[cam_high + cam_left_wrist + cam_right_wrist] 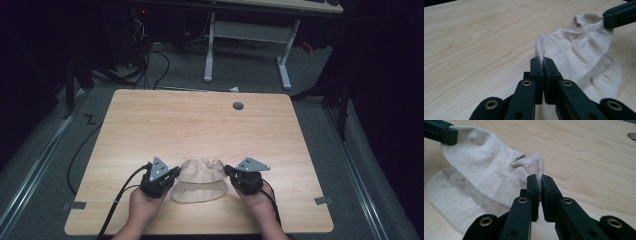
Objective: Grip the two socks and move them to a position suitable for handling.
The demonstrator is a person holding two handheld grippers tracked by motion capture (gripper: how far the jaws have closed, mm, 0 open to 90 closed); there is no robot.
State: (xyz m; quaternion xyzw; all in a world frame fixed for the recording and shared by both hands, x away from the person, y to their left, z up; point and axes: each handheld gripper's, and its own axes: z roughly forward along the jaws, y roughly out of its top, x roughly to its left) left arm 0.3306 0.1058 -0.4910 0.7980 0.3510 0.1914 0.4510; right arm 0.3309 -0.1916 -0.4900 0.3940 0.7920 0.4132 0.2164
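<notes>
The beige knitted sock [200, 180] lies near the six o'clock edge of the pale wood-grain tabletop [200, 120], its upper layer lifted and folded over the rest. The left gripper [172, 173] pinches the sock's nine o'clock edge with jaws closed tight; the right gripper [228, 170] clamps the three o'clock edge likewise. Each bite looks thin, so uneven pulling could slip the fabric free and spoil the fold. A grey grommet [238, 106] sits toward one o'clock; beyond, dark carpet, cables [160, 65] and a white desk frame [245, 45].
</notes>
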